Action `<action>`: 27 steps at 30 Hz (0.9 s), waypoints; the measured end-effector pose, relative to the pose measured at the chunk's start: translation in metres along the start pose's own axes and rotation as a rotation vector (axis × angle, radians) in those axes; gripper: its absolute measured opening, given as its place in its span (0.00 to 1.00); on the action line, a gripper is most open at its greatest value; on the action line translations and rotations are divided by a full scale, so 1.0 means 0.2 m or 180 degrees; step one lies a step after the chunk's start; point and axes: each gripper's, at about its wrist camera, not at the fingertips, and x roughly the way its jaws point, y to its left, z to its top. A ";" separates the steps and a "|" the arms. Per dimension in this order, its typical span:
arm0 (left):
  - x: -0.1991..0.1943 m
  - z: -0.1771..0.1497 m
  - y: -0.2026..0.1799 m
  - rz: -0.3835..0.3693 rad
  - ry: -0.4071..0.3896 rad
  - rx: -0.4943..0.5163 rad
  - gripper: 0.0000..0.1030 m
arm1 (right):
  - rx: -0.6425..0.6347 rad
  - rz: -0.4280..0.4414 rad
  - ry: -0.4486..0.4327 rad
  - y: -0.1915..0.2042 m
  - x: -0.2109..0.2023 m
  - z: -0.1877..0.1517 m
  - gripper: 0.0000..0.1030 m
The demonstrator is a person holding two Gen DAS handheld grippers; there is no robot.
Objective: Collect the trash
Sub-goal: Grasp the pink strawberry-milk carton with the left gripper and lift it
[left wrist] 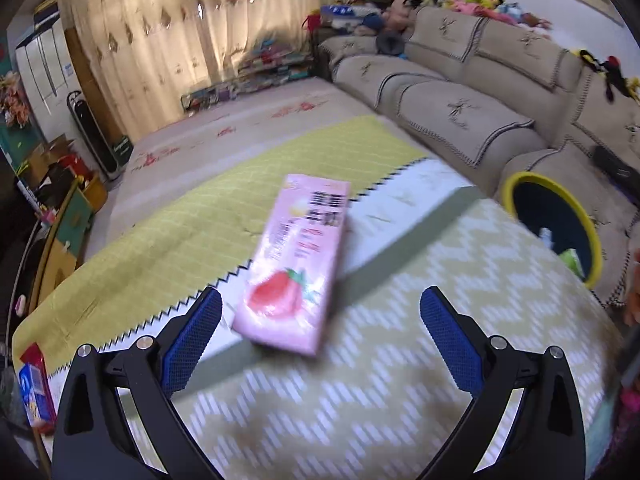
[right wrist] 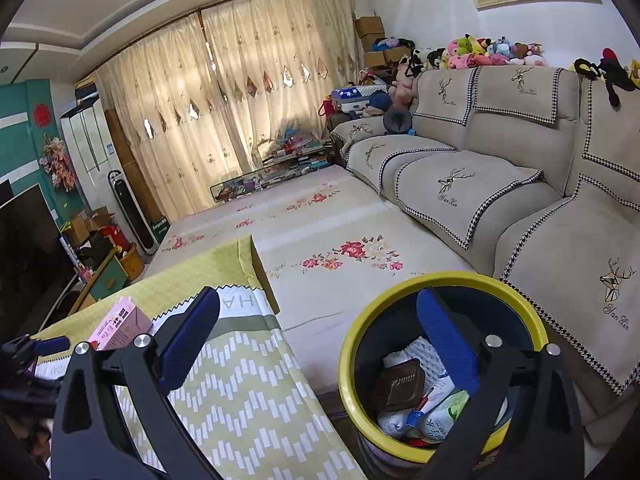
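Note:
A pink carton with a strawberry picture (left wrist: 296, 268) lies flat on the yellow-green tablecloth (left wrist: 400, 360), just ahead of my left gripper (left wrist: 320, 312), which is open and empty with the carton's near end between its blue pads. The carton also shows at the left of the right wrist view (right wrist: 120, 322). My right gripper (right wrist: 318, 312) is open and empty, held over the table's edge and a yellow-rimmed bin (right wrist: 400, 296). The bin holds several pieces of trash, among them a brown wallet-like item (right wrist: 400, 384). The bin also shows in the left wrist view (left wrist: 516, 180).
A beige sofa (right wrist: 500, 184) runs along the right, behind the bin. A floral rug (right wrist: 320, 232) covers the floor beyond the table. A blue and red packet (left wrist: 34, 388) lies at the table's left edge. Curtains and cluttered shelves stand at the back.

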 end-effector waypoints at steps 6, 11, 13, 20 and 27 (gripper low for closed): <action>0.21 0.07 0.06 -0.0051 0.0244 -0.0083 0.85 | -0.0023 -0.0013 0.0051 0.01 0.03 -0.01 0.91; 0.31 0.11 0.05 -0.0047 0.0309 -0.0054 0.76 | -0.0054 0.0002 0.0067 0.02 0.03 -0.02 0.92; 0.35 0.13 0.04 -0.0049 0.0338 -0.0056 0.67 | -0.0041 0.0013 0.0071 0.02 0.03 -0.02 0.92; 0.37 0.16 0.00 -0.0074 0.0328 -0.0066 0.49 | 0.0017 0.0049 0.0044 0.01 0.02 -0.02 0.92; 0.21 0.15 -0.18 -0.0115 0.0196 0.0064 0.49 | 0.0051 0.0090 -0.0044 -0.08 -0.12 0.03 0.92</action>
